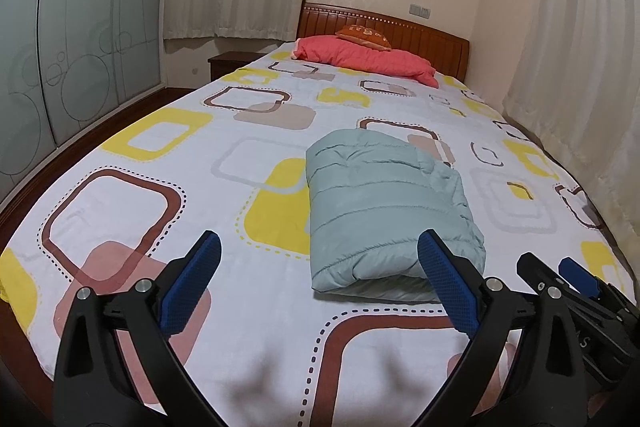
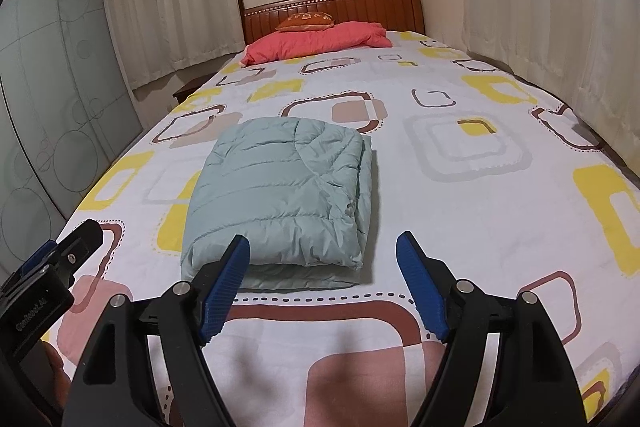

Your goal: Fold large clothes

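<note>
A pale green quilted jacket (image 1: 384,207) lies folded into a compact bundle on the patterned bed sheet (image 1: 160,227); it also shows in the right wrist view (image 2: 280,195). My left gripper (image 1: 320,247) is open and empty, held above the sheet just in front of the bundle, a little to its left. My right gripper (image 2: 322,247) is open and empty, in front of the bundle's near right corner. The right gripper also shows at the right edge of the left wrist view (image 1: 568,275). The left gripper shows at the left edge of the right wrist view (image 2: 60,255).
A pink quilt (image 1: 360,57) and an orange cushion (image 1: 364,35) lie at the wooden headboard (image 1: 424,35). Curtains (image 1: 580,87) hang along the right side. A glass-door wardrobe (image 1: 60,59) stands left, with a nightstand (image 1: 232,63) beyond it.
</note>
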Action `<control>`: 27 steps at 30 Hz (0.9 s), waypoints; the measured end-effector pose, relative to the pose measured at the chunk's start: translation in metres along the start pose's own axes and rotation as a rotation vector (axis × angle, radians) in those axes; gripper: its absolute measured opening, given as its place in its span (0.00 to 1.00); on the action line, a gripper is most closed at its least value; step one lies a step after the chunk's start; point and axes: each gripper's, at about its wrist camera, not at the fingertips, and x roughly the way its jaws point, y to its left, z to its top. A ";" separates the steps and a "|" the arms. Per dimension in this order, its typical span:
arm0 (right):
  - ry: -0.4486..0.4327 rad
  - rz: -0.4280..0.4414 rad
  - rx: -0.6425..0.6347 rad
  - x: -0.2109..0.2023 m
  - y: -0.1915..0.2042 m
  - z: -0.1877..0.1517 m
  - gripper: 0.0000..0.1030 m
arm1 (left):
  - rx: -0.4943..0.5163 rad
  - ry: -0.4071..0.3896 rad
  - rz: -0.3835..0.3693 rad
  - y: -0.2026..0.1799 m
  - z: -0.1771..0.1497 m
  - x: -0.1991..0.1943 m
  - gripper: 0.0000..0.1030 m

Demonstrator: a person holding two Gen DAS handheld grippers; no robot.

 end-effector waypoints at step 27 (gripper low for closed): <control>-0.015 -0.018 -0.013 -0.002 0.004 -0.001 0.82 | -0.010 -0.002 -0.003 0.000 0.000 -0.004 0.96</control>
